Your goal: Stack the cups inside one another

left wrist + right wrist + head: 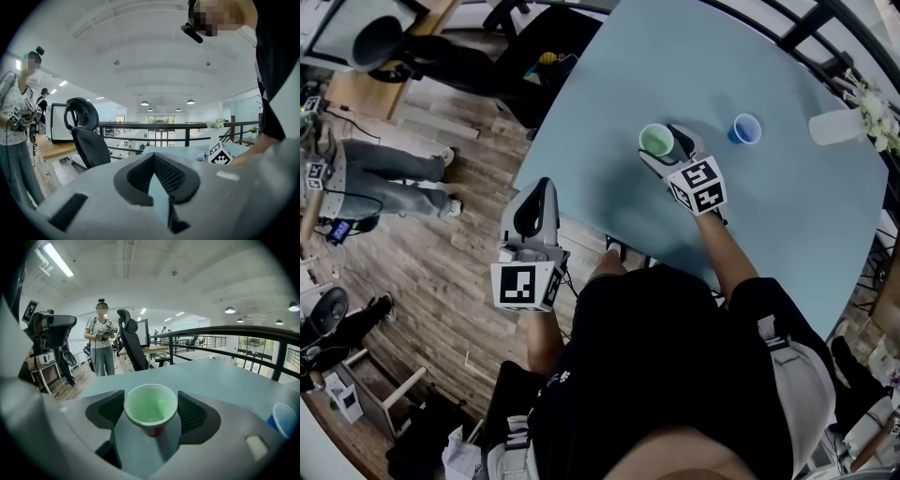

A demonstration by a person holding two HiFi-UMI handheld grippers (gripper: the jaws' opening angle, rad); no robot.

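- Right gripper view: right gripper (151, 414) pinches the green cup (151, 406) between its jaws.
- Keep it upright; centre it over the blue cup (283, 420) on the table (225, 376).
- Left gripper (157, 176): jaws pressed together, empty.

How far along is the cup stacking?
Done: maybe one nesting, since a red part shows under the green plastic cup. In hand: the right gripper fingers grip that cup. Remaining: the small blue cup stands apart on the pale blue table. The left gripper is shut and empty.
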